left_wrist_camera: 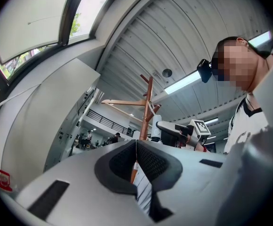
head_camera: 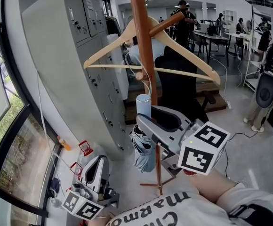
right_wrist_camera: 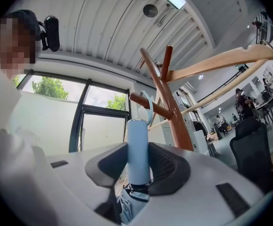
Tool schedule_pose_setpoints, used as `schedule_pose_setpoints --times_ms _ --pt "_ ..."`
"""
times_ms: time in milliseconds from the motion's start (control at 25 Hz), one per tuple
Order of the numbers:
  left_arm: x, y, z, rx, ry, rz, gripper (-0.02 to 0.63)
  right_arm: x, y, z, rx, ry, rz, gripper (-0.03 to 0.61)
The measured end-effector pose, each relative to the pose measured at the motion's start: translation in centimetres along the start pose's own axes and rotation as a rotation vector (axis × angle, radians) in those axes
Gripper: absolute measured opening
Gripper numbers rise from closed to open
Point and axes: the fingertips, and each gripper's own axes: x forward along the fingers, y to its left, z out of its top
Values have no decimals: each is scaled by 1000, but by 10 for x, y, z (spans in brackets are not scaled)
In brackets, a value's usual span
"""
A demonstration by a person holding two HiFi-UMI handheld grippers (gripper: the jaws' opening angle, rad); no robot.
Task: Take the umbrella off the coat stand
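Observation:
A light blue folded umbrella hangs against the wooden coat stand [head_camera: 143,46]. Its cylindrical handle [head_camera: 143,105] points up and the bundled canopy [head_camera: 141,150] droops below. My right gripper [head_camera: 147,120] is shut on the handle [right_wrist_camera: 137,149], pads pressing both sides. The handle's strap [right_wrist_camera: 149,108] loops over a short peg [right_wrist_camera: 150,106] of the coat stand [right_wrist_camera: 172,108]. A wooden hanger [head_camera: 174,44] hangs higher on the stand. My left gripper [head_camera: 99,161] sits low at the left, apart from the stand, its pads [left_wrist_camera: 148,161] together with nothing between them.
Grey lockers [head_camera: 70,41] rise just left of the stand, with a large window [head_camera: 4,140] beyond. A black office chair [head_camera: 179,86] stands behind the pole. Small red and white items [head_camera: 84,149] lie on the floor. People sit at desks [head_camera: 221,32] far back.

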Motion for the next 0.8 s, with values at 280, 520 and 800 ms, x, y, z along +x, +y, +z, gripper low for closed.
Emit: schedule_pose_setpoints --times_ms 280,520,800 --pt "3 0 -1 -3 3 0 25 -1 4 7 0 -21 23 147" --pt "1 2 -1 -3 4 5 25 -1 5 8 2 -20 25 147" --pt "-3 5 -1 -5 2 14 23 -1 10 12 6 -36 39 147"
